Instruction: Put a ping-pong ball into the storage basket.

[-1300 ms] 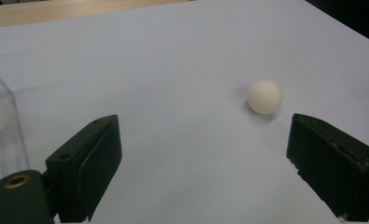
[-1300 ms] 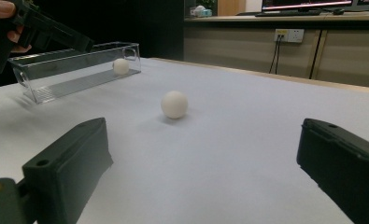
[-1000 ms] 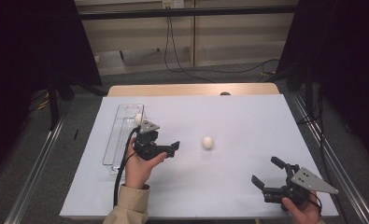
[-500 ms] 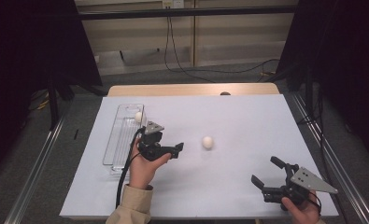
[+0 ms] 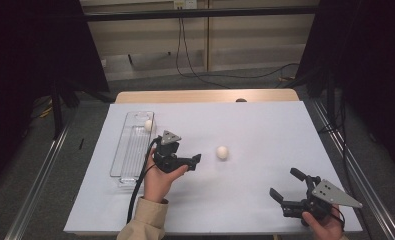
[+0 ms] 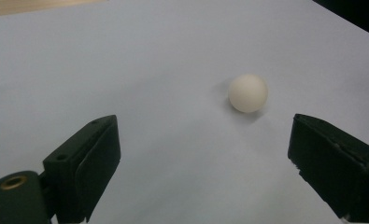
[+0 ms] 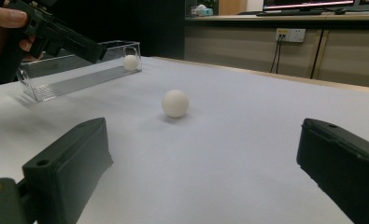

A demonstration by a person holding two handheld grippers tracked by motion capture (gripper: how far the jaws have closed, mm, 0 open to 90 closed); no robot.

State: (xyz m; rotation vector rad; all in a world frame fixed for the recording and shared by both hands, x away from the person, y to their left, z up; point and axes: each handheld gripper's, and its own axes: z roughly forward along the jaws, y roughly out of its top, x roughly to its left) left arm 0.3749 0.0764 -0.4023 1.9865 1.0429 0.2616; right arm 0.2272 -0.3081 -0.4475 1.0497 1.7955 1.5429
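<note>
white round ball (image 5: 222,152) of smooth matte stuff lies loose on the white desk (image 5: 265,130), about midway between the near and far edges and a little left of centre, touching nothing. the left claw (image 5: 194,161) has crept toward it over the last second: earlier it hung close beside the clear plastic tray (image 5: 131,150), and now its tips point at the ball from just beside it, with a gap of bare desk left between. in the left claw's own view the ball (image 6: 248,93) sits ahead of the two black jaws and toward the right one, not yet between them; the jaws stand wide apart and hold nothing.

the ball itself has not shifted, and neither has the second white ball (image 5: 148,125), which rests inside the tray at its far end (the tray runs along the left edge of the desk).

the right claw (image 5: 289,189) waits near the front right corner of the desk, unchanged from a second ago, jaws spread and empty; from there the loose ball (image 7: 175,103) shows well apart, with the tray (image 7: 74,70) behind it.

my reading: this is the approach for a pick, likely to carry the loose ball to the tray beside its twin. the claw needs to move further on and slightly right before closing, and gently, since a nudged ball would roll.
</note>
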